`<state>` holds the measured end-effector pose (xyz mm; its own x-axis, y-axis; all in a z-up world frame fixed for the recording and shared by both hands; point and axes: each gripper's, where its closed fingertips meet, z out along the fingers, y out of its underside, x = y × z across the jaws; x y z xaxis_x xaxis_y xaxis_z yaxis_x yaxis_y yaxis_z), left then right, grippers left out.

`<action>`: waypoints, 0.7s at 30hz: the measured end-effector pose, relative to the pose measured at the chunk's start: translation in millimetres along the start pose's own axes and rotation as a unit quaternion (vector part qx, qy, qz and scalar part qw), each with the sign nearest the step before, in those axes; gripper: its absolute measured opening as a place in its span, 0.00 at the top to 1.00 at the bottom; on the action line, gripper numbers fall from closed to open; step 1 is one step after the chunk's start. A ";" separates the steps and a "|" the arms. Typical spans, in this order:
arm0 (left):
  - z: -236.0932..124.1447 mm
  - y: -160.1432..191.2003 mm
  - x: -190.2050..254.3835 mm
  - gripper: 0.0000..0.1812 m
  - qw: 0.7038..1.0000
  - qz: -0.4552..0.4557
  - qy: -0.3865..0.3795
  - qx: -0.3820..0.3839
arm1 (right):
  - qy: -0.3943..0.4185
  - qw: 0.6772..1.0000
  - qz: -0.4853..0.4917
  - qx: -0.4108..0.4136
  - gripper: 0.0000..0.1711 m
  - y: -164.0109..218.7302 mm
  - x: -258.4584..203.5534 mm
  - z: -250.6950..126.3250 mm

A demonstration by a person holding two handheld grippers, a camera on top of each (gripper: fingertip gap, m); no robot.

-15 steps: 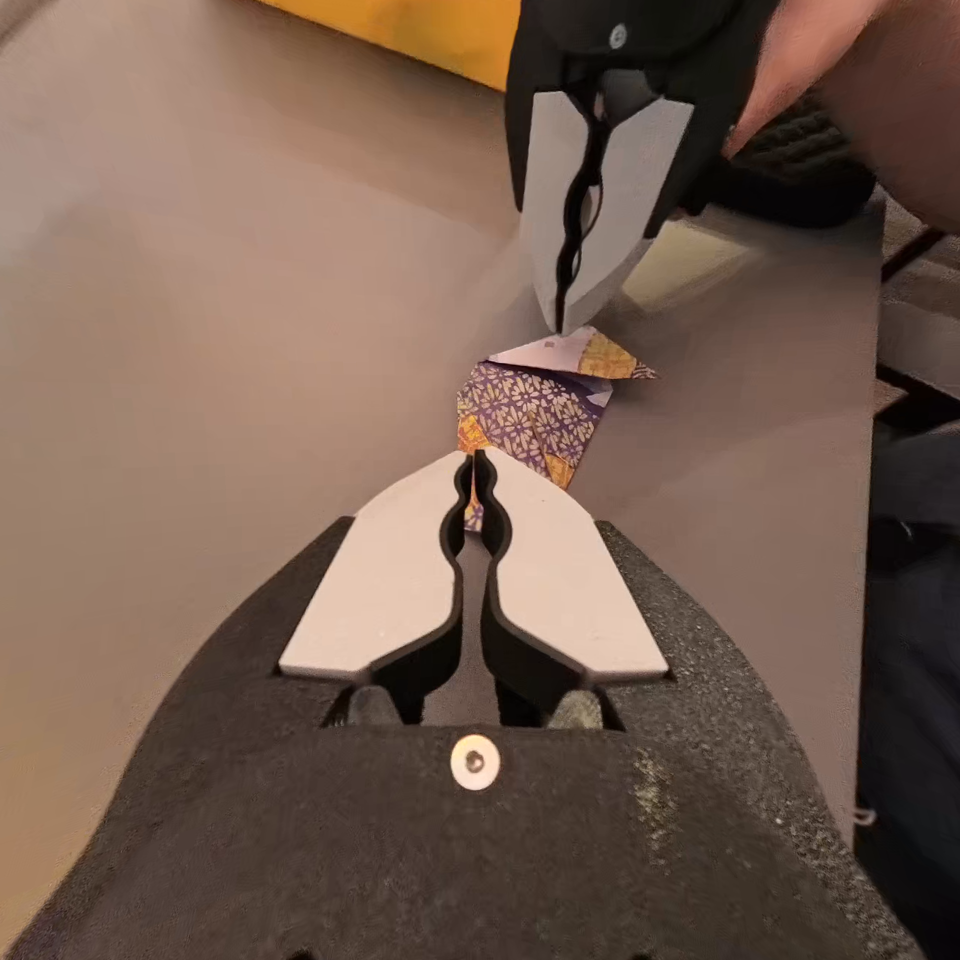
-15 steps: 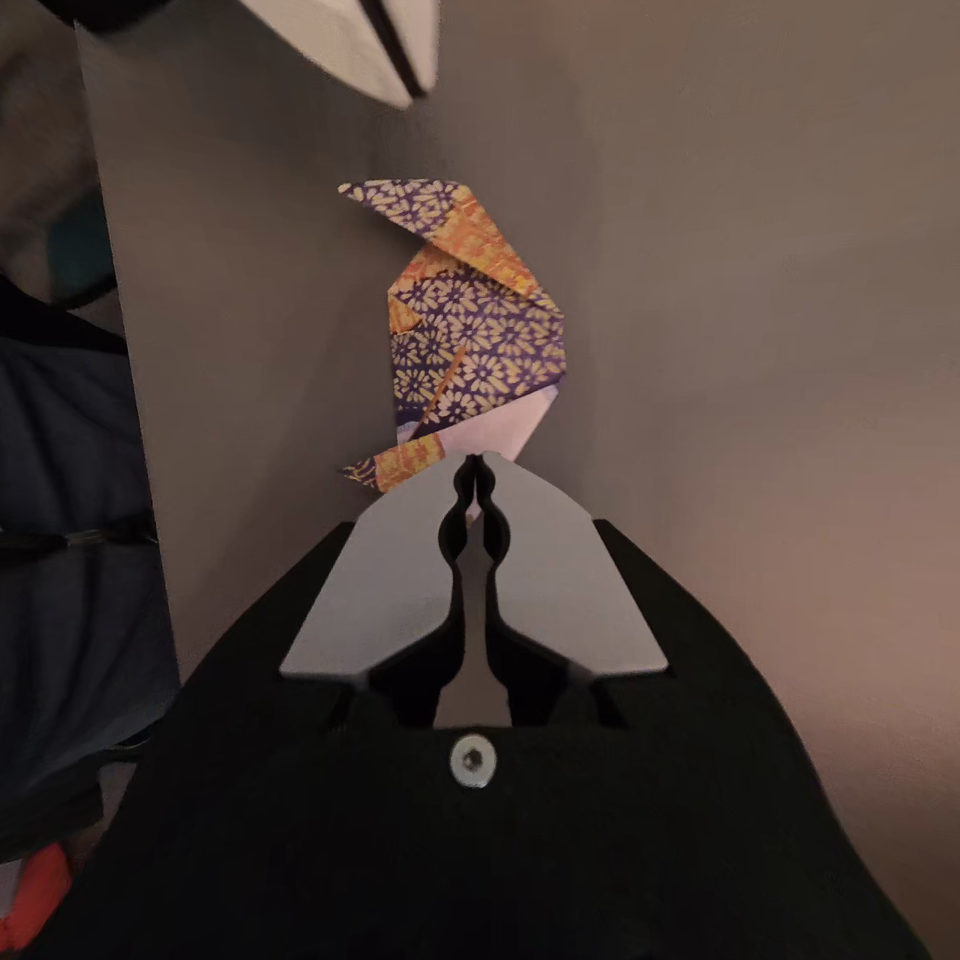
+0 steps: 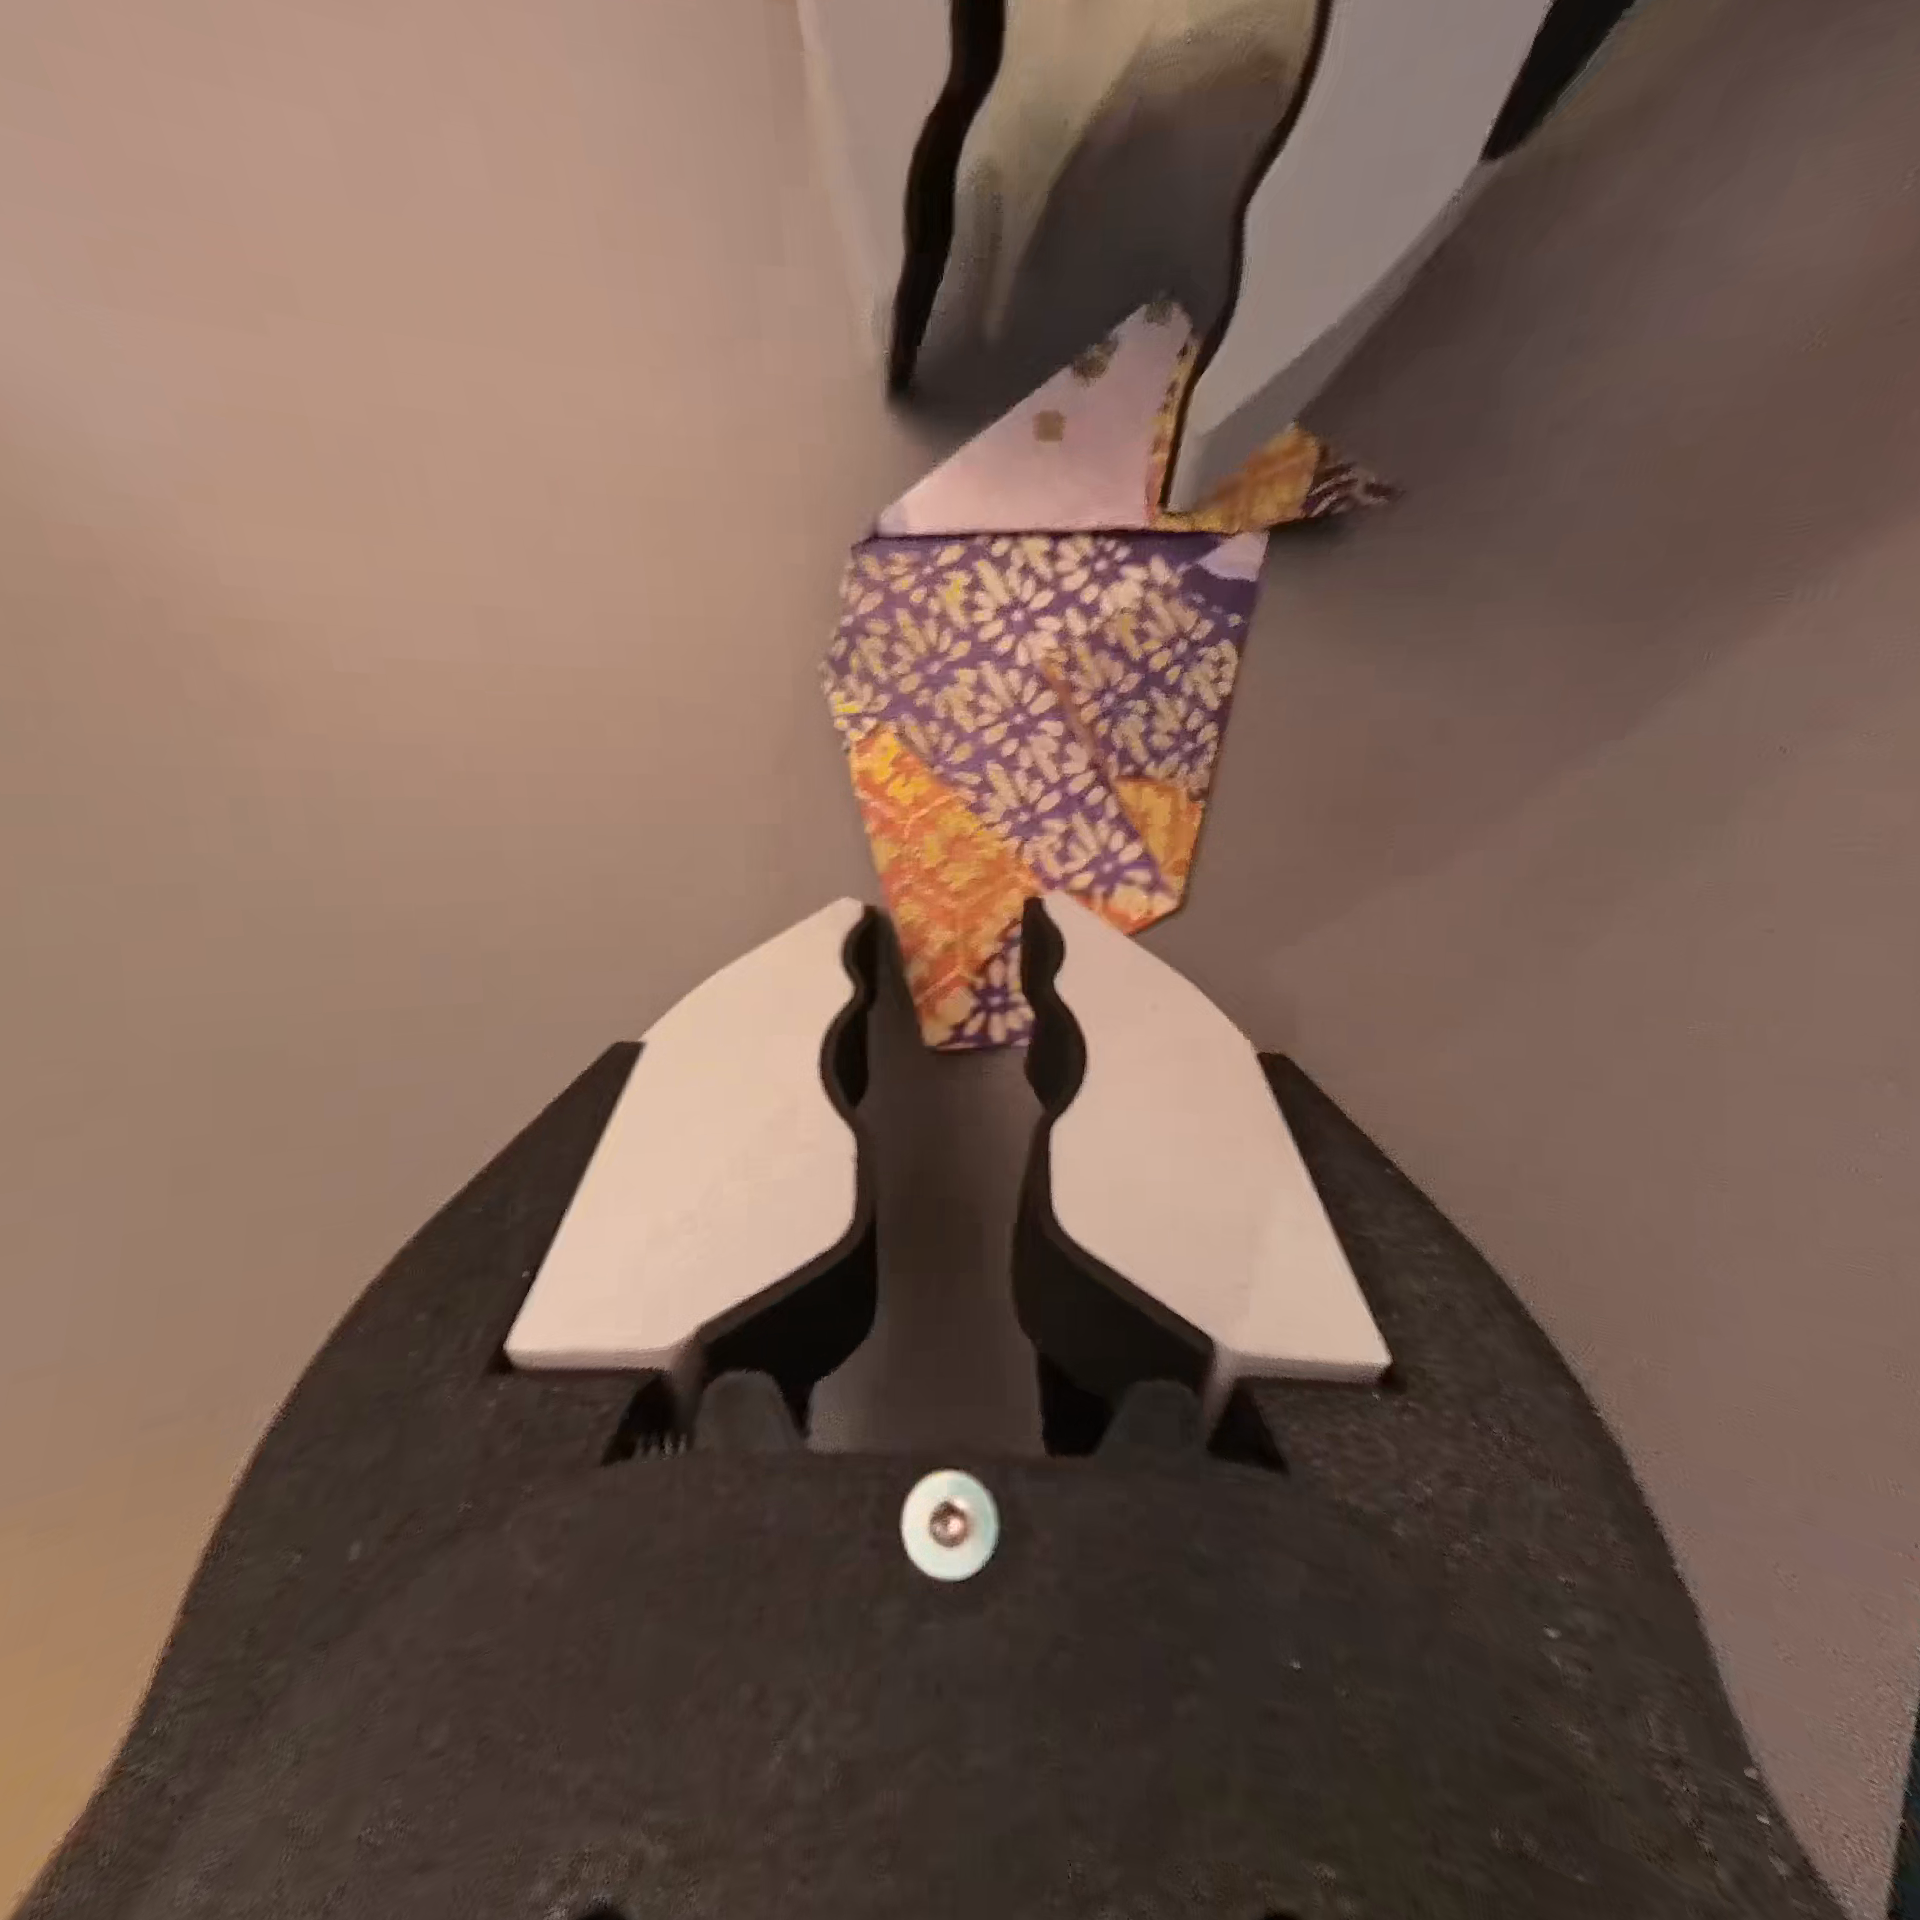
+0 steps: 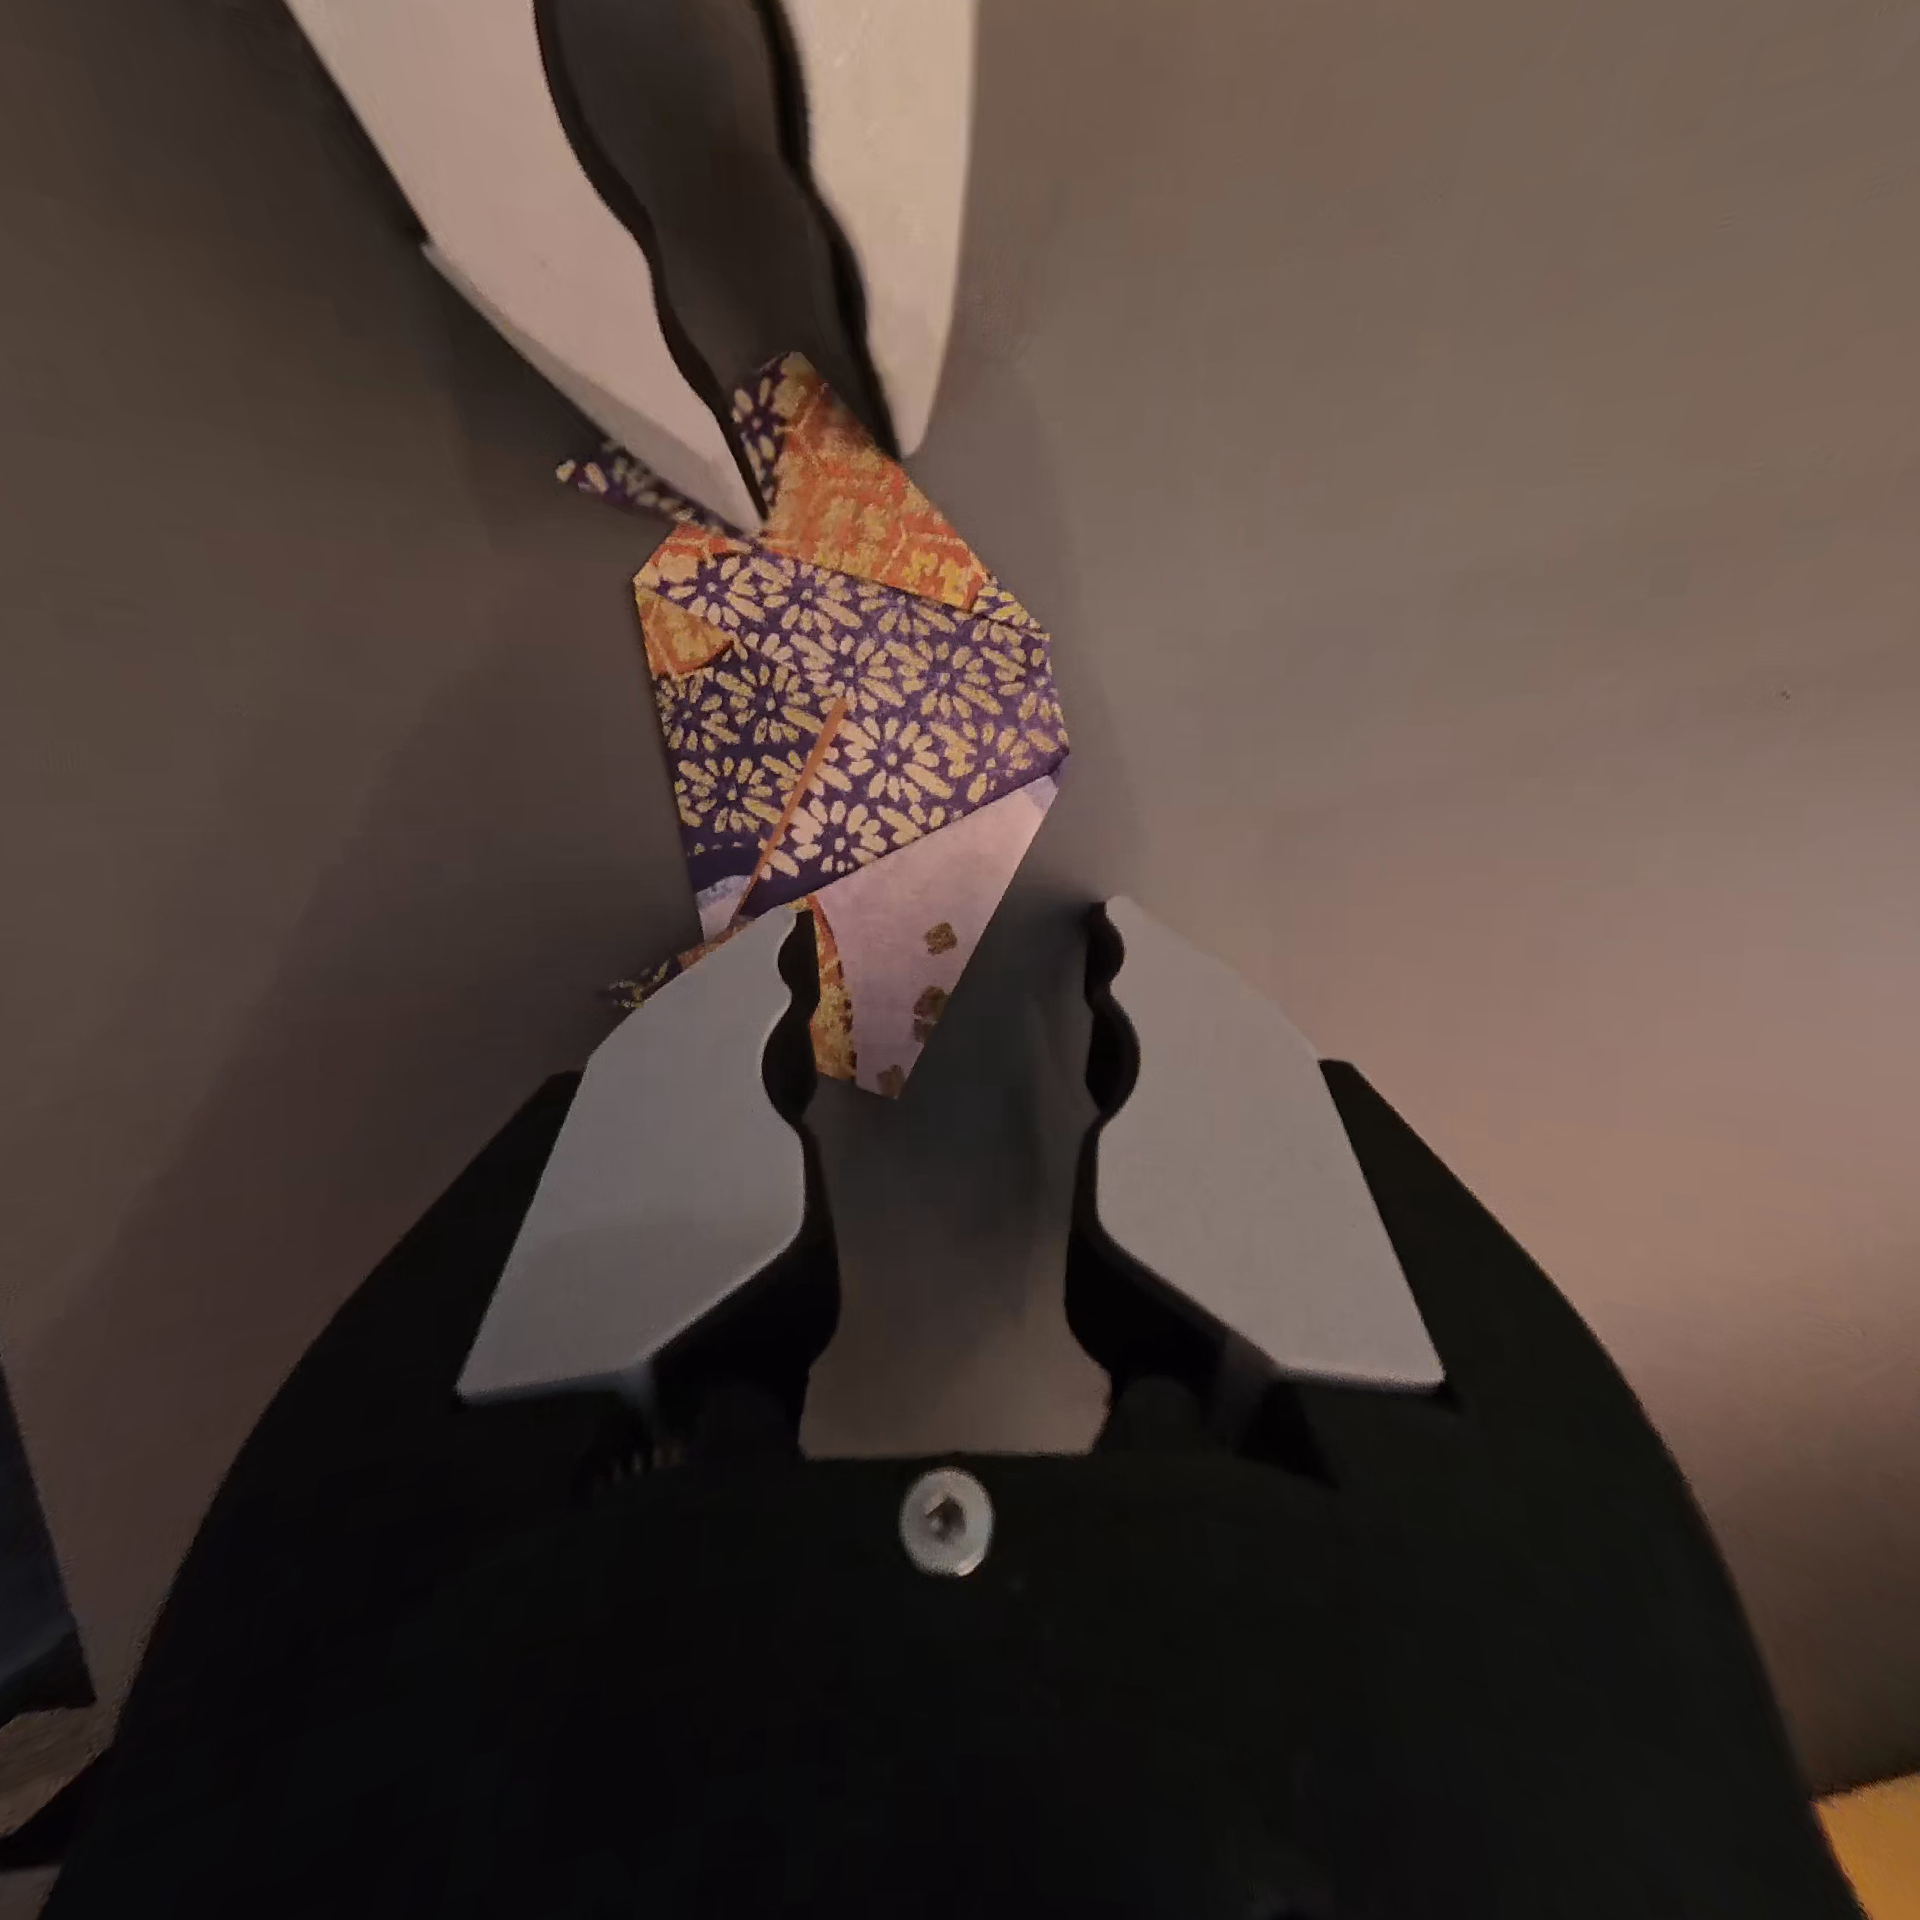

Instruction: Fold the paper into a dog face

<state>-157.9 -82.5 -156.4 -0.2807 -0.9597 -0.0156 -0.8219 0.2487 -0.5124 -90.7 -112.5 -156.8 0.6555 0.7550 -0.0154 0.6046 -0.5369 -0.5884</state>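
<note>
Both the left gripper [image 3: 951, 920] and right gripper [image 4: 940, 925] have opened around the paper [image 3: 1039, 717].

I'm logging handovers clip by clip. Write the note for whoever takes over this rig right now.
Left gripper: open, tips either side of the paper's orange corner, not pinching.
Right gripper: open wider, over the pale flap at the opposite end.
Paper: flat on the grey table, between the two grippers, which face each other.
Done: several folds are in; it is a compact patterned shape with small corners sticking out.
Left: judge the remaining folds yourself; likely the pale flap and the end corners need finishing. I cannot tell whether it reads as a dog face.
</note>
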 end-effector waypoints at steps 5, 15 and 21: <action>5.1 -8.4 2.3 0.93 0.999 -0.008 -0.021 0.034 | -0.114 0.991 0.063 0.026 0.74 -8.9 -12.6 -2.2; 4.5 -8.0 9.1 1.00 0.994 -0.027 -0.070 0.083 | -0.232 0.957 0.174 -0.008 0.78 -11.3 -14.3 -7.3; 3.9 -8.8 15.2 0.97 0.990 -0.057 -0.048 0.117 | -0.241 0.961 0.132 -0.015 0.84 -11.6 -28.8 -2.3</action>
<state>-153.1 -99.8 -155.5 -0.1341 -0.9907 -0.0218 -0.7054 0.1109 -0.7001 -115.5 -128.9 -147.6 0.5063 0.6737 -0.5384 0.4635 -0.7390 -0.4888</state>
